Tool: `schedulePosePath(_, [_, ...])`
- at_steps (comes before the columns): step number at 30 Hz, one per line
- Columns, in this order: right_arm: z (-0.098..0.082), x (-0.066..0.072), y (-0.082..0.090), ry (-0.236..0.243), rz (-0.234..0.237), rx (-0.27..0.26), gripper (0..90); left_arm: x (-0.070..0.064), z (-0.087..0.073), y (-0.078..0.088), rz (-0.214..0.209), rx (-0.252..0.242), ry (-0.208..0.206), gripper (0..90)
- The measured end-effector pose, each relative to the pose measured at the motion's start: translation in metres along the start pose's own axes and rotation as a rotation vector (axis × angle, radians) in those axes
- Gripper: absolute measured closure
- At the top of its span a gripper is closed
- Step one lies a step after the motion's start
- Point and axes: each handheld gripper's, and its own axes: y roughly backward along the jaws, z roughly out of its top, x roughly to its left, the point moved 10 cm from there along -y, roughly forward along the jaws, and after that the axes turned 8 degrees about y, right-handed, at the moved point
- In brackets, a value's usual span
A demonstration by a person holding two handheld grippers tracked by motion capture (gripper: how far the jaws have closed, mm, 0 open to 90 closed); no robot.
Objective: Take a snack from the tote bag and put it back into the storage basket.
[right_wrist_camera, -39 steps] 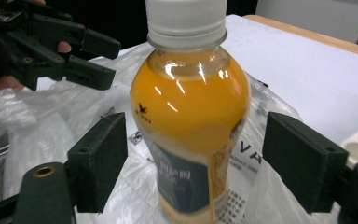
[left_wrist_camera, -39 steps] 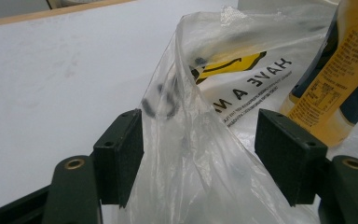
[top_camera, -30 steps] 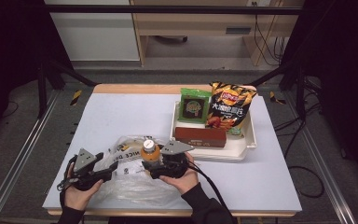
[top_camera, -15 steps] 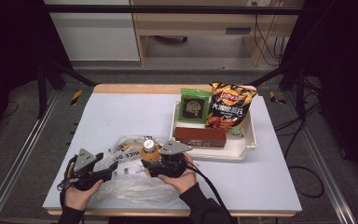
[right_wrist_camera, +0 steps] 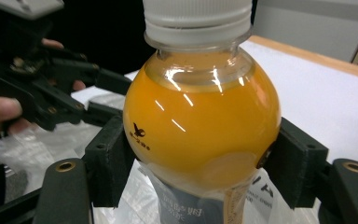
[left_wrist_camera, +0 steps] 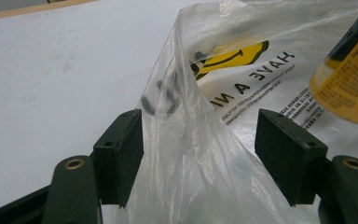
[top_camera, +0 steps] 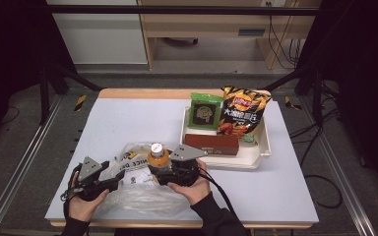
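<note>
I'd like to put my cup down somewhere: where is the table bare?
The pale grey table is bare at its far left, between the white tray and the left edge, and at the near right below the tray. It is crowded near the front, around the clear plastic bag and the orange juice bottle.

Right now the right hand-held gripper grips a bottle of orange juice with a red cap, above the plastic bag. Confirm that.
Not quite: the cap is white, not red, as the right gripper view shows. The rest holds: the right hand-held gripper grips the bottle of orange juice above the plastic bag.
</note>
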Motion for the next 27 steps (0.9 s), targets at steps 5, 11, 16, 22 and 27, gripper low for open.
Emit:
schedulePosePath(5, [0.016,0.003,0.007,-0.001,0.005,-0.033,30.8,0.0,-0.001,-0.001,-0.001,0.005,-0.003,31.7])
schedulePosePath(11, [0.033,0.003,0.013,0.001,0.0,-0.051,30.8,0.0,-0.001,0.0,0.0,0.006,-0.007,31.7])
schedulePosePath(16, [0.048,0.001,0.021,0.003,-0.001,-0.07,30.9,0.0,-0.001,0.0,0.001,0.006,-0.008,31.7])
schedulePosePath(22, [0.063,-0.003,0.031,0.005,-0.015,-0.08,30.9,0.0,-0.001,0.0,0.0,0.005,-0.006,31.6])
schedulePosePath(27, [0.07,-0.012,0.039,0.006,-0.034,-0.088,31.0,0.0,-0.001,0.0,0.0,0.005,-0.006,31.6])
